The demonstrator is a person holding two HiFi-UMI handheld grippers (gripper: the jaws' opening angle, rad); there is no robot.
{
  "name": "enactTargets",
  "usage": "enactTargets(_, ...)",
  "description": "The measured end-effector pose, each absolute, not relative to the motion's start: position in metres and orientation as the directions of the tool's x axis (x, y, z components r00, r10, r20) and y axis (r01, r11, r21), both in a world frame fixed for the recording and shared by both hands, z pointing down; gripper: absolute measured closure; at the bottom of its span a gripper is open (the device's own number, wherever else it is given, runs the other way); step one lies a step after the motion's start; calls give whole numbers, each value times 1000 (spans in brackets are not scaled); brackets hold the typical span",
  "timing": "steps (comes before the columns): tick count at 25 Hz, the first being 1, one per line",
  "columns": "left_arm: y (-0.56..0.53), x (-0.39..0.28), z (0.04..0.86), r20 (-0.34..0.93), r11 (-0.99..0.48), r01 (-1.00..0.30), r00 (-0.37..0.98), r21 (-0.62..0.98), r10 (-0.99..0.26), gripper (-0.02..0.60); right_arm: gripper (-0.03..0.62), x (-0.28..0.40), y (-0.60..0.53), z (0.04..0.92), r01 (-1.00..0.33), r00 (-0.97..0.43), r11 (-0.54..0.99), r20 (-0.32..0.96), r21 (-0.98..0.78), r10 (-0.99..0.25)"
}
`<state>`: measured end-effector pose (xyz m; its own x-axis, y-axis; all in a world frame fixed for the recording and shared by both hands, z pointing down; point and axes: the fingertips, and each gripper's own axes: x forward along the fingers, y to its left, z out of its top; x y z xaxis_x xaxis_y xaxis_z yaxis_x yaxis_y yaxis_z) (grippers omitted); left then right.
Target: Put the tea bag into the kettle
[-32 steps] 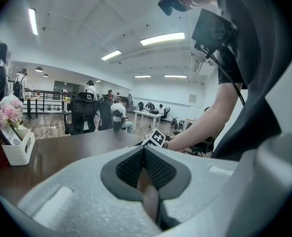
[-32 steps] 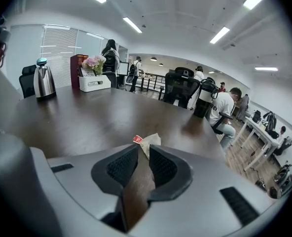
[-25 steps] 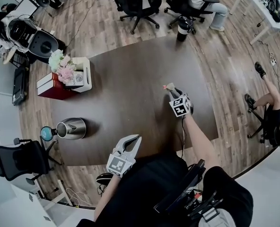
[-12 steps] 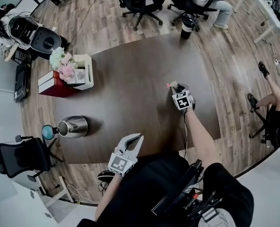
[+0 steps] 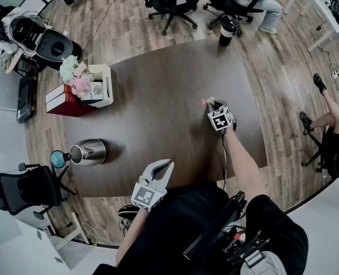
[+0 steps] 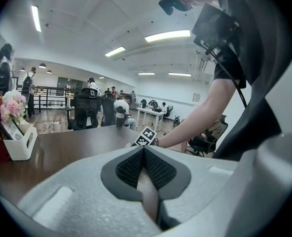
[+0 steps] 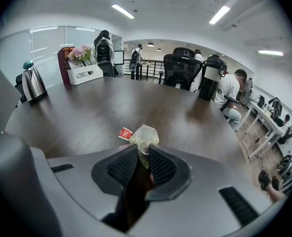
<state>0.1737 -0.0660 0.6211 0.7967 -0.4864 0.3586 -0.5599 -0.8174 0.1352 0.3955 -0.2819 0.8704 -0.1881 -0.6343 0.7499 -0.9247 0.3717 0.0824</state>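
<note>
The tea bag (image 7: 144,135), a pale pouch with a red paper tag (image 7: 126,133), lies on the dark table right of centre, with the pouch (image 5: 211,102) just showing in the head view. My right gripper (image 7: 140,154) points down at it. Its jaws have just been closing, and the pouch is now pinched between the pad tips. The steel kettle (image 5: 88,152) stands near the table's left edge, its teal-knobbed lid hinged open. It appears far left in the right gripper view as kettle (image 7: 33,83). My left gripper (image 5: 165,166) hovers shut and empty at the near edge.
A white box of flowers (image 5: 95,87) and red books (image 5: 66,105) sit at the table's far left. A dark flask (image 5: 225,30) stands at the far edge. Office chairs (image 5: 169,2) and seated people ring the table (image 5: 158,85).
My right gripper has sunk a little onto the tea bag and its jaws have closed round the pouch. The left gripper has stayed where it was.
</note>
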Motion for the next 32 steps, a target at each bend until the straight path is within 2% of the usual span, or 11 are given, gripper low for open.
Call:
enactTargets(1, -66, 173, 622, 358, -818, -560, 797, 134, -486, 577, 534, 395, -283, 871, -923, -184, 374, 754, 88, -631)
enactTargets(4, -66, 174, 620, 349, -816, -563, 797, 132, -493, 577, 554, 395, -280, 868, -928, -177, 364, 764, 81, -621)
enactTargets(16, -66, 173, 617, 340, -814, -563, 800, 140, -495, 577, 563, 385, -252, 854, -940, -246, 341, 743, -26, -622)
enactTargets(32, -51, 186, 608, 313, -845, -524, 824, 108, -472, 577, 569, 360, -198, 797, -940, -312, 329, 611, -88, -728)
